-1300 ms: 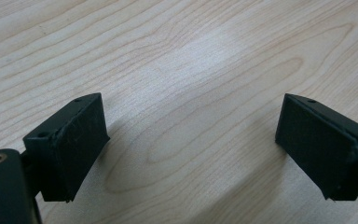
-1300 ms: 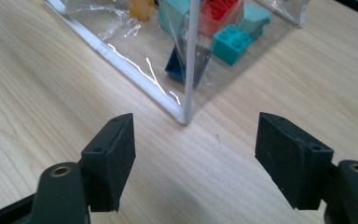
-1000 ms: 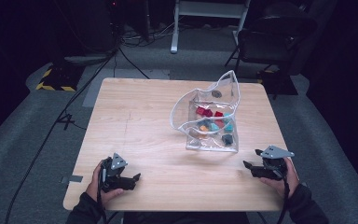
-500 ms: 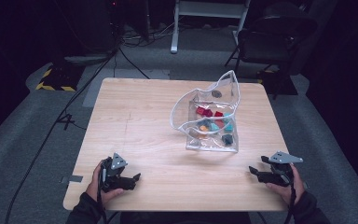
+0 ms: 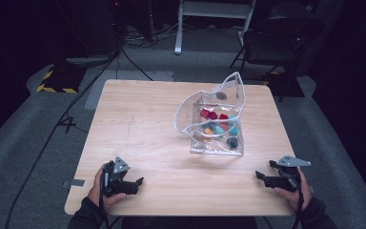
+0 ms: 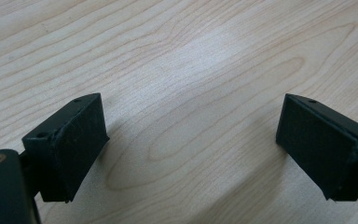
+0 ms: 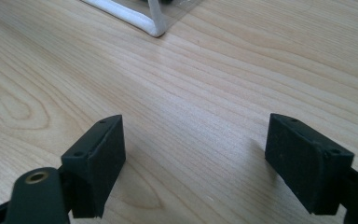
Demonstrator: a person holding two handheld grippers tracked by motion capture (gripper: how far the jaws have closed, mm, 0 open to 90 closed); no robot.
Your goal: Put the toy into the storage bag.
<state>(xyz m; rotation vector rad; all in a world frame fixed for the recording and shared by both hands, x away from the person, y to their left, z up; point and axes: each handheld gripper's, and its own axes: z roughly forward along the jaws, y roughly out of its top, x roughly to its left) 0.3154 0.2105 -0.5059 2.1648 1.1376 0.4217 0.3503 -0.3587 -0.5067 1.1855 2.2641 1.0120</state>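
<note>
Table (image 5: pixel 147 124): pale wood, square; grey floor around it, dark room behind.
Pouch (image 5: pixel 217 121): clear plastic with white piping, stands open on the table's right-centre, one flap raised at the back.
Pouch contents: small coloured blocks (image 5: pixel 219 125), red, teal, orange and dark ones, lying on the pouch floor.
Left gripper (image 5: pixel 132 183): near the table's front-left edge, held low over the wood, pointing right across the table; well apart from the pouch.
Left jaws: spread, bare wood between them in the left gripper view (image 6: pixel 191 154); nothing pinched.
Right gripper (image 5: pixel 262 177): near the front-right edge, pointing left; the pouch lies ahead of it and farther up the table, not touched.
Right jaws: spread wide, have just been opening; bare wood between them in the right gripper view (image 7: pixel 193 163).
Pouch corner (image 7: pixel 156 29): white piping at the top of the right gripper view, clear of both jaws.
Hands: left hand (image 5: pixel 102 188) and right hand (image 5: pixel 298 188) each wrapped round a gripper body; dark sleeves at the near edge.
</note>
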